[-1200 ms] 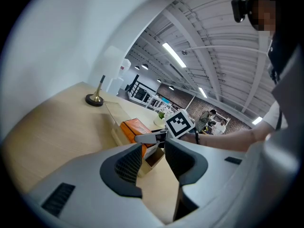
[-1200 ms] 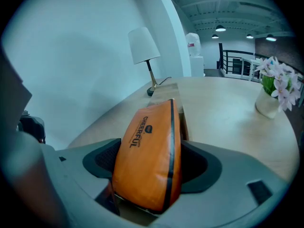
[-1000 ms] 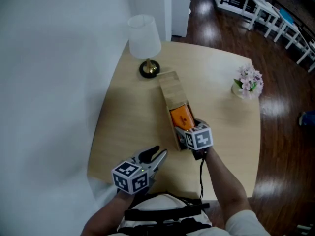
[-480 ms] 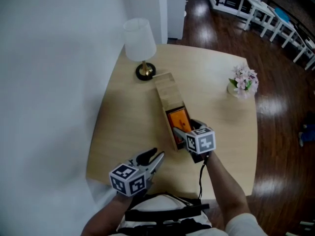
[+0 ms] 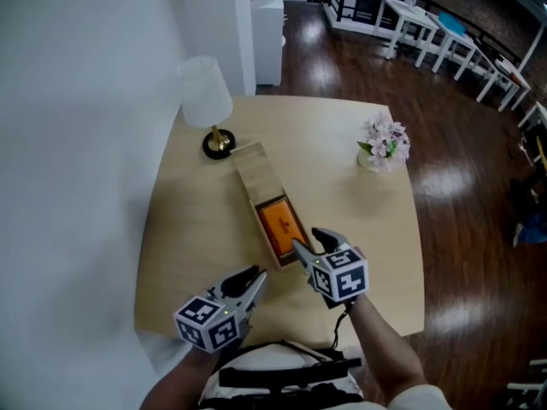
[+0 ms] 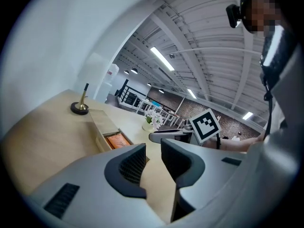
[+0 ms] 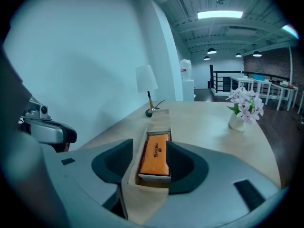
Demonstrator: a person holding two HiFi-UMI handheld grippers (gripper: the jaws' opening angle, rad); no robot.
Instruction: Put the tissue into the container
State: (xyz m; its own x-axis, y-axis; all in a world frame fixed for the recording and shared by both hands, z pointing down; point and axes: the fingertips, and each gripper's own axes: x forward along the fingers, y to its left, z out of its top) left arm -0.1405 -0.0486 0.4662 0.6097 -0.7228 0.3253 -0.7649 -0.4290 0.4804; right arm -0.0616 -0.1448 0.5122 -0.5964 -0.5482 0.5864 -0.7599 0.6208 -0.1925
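**Wooden table: tissue already boxed**

Orange tissue pack lies inside the wooden container. Soft and light, I judge; best pinched across its long sides. My right gripper and left gripper are both closing, part-open, holding nothing.
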